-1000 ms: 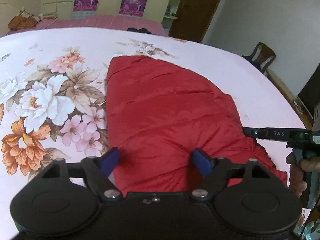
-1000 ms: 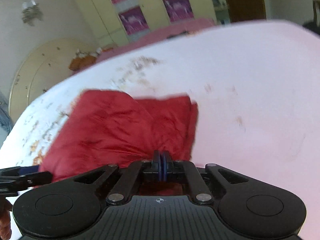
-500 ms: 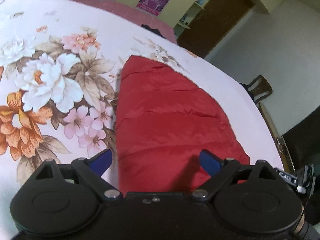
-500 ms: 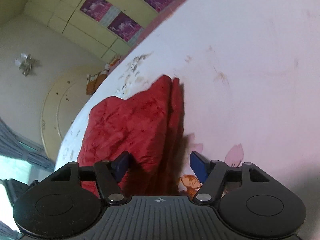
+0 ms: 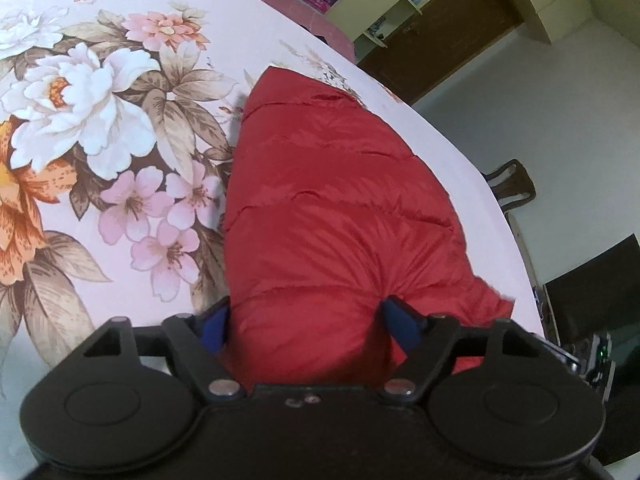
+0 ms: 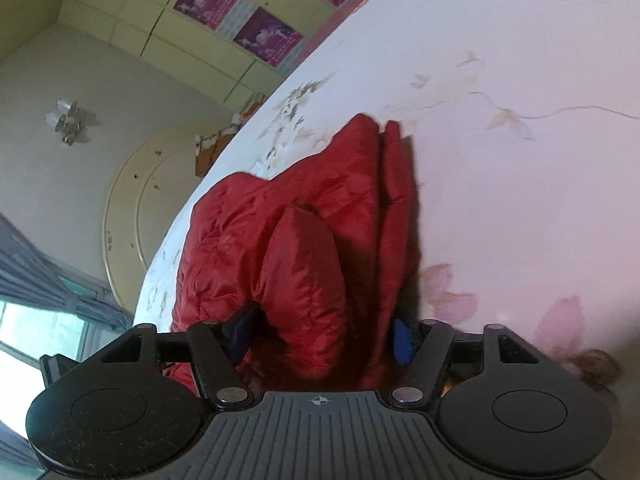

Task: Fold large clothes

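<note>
— What's changed since a second ago?

— The right hand-held gripper (image 6: 322, 334), then pinched shut on the red puffer jacket (image 5: 332, 216), has let go; both now stand wide, straddling its near edge. The left hand-held gripper (image 5: 306, 320) has pushed in closer.

— And the cloth?

— Shiny, quilted nylon, puffy and folded in layers, lying on the bed (image 5: 120, 128) with its floral sheet.

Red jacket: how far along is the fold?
Done: the red jacket already lies doubled into a thick bundle on the floral bedsheet, with stacked layers showing at its edge. In hand: left gripper and right gripper both straddle its near end, jaws wide. Left: probably closing and one final fold.
</note>
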